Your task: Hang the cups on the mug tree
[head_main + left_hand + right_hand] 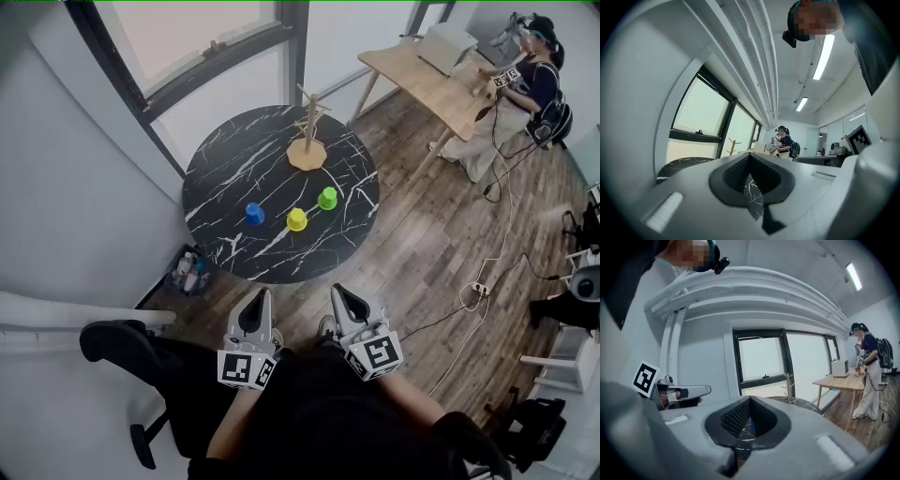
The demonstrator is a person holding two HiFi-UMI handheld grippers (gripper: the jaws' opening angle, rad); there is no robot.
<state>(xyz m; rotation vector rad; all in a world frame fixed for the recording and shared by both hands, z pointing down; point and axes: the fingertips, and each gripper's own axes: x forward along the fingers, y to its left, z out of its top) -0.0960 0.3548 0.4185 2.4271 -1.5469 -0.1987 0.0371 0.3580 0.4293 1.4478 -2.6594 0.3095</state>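
One round black marble counter (225,178) lies ahead of the person, well apart from both grippers. Near its far edge stands the wooden tree (307,141), with nothing hanging on it. Close to the person's body, the left gripper (260,300) and right gripper (345,298) are both closed tight on nothing. Three cups sit apart on the counter's near half: blue cup (254,214), yellow cup (296,219), green cup (327,198). With no cup hung, the task seems at its start. The next move likely calls for closing in, opening one gripper and taking a cup. Only the head view shows all three cups. The left gripper view shows the tree (733,146) but no cups.
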